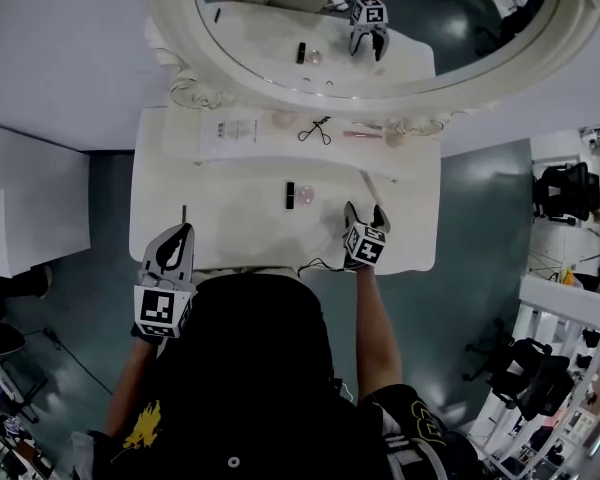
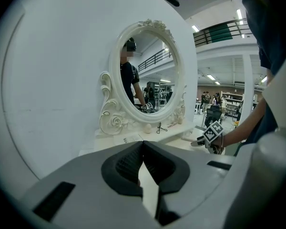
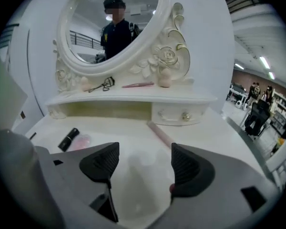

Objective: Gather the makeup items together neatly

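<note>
White vanity table (image 1: 240, 223): right gripper (image 1: 365, 214), jaws apart and empty, at its front edge; left gripper (image 1: 178, 232) (jaws together, nothing held) at its front-left corner

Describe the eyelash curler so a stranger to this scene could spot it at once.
Find the oval mirror in its ornate white frame, then the raised shelf just beneath it. Near the shelf's middle lies the eyelash curler, the only black, wiry, looped thing there, left of a slim pink stick.

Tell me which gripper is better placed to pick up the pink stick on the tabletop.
Right. The right gripper faces the pink stick just ahead, jaws apart; the left gripper is shut and far to its left.
</note>
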Tool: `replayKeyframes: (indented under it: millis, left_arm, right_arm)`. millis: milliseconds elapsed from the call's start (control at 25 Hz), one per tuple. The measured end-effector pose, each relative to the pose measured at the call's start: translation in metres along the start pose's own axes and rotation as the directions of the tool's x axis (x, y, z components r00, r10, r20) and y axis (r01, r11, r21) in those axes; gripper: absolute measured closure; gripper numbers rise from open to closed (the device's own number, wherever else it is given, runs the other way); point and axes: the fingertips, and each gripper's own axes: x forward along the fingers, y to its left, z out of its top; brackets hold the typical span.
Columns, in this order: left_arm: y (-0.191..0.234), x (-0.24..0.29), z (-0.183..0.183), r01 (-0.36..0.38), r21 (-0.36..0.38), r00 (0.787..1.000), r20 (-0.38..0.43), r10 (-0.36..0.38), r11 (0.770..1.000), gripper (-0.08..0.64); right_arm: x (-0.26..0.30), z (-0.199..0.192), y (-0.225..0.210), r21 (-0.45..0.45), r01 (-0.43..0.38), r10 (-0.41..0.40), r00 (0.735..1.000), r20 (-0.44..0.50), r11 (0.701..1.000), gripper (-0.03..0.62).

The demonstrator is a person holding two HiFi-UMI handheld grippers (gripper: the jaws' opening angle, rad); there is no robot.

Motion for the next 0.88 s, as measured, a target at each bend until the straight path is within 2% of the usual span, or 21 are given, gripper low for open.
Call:
replayKeyframes:
  millis: [120,240,520,560,640,720,880]
  left_arm:
    - [-0.008,0.003,-0.002,0.016,0.004,1.0,-0.009,-0.016,1.0,0.545]
    - [-0.016,0.008,0.005,0.037,0.026,0.999,-0.006,-0.037,0.999,0.545]
    - [-0.024,0.007,0.005,0.042,0.028,0.999,-0.014,-0.042,0.999,0.545]
    - [-0.024,0.007,0.004,0.04,0.028,0.999,-0.016,-0.04,0.999,0.545]
    - [-0.024,0.007,0.004,0.039,0.026,0.999,-0.011,-0.039,0.999,0.545]
    - [-0.026,0.008,0.006,0.044,0.027,0.999,-0.005,-0.044,0.999,0.545]
    - [-0.026,0.006,0.007,0.047,0.031,0.999,0.002,-0.047,0.998,0.545]
  right_arm:
    - [0.011,0.003,-0.038,-0.112,0.058,-0.064,0.997,-0.048,0.992,0.287]
    - [0.024,0.006,-0.054,-0.141,0.072,-0.085,0.993,-0.086,0.987,0.313]
    - [0.036,-0.002,-0.053,-0.09,0.051,-0.063,0.989,-0.136,0.995,0.344]
    - [0.036,-0.004,-0.048,-0.079,0.04,-0.051,0.989,-0.141,0.996,0.363]
    - [0.037,-0.008,-0.035,-0.086,0.018,-0.031,0.988,-0.154,0.996,0.496]
    - [0.035,-0.009,-0.026,-0.096,0.043,-0.058,0.985,-0.161,0.994,0.506]
    - [0.024,-0.005,-0.008,0.057,0.086,-0.076,0.984,-0.16,0.995,0.509]
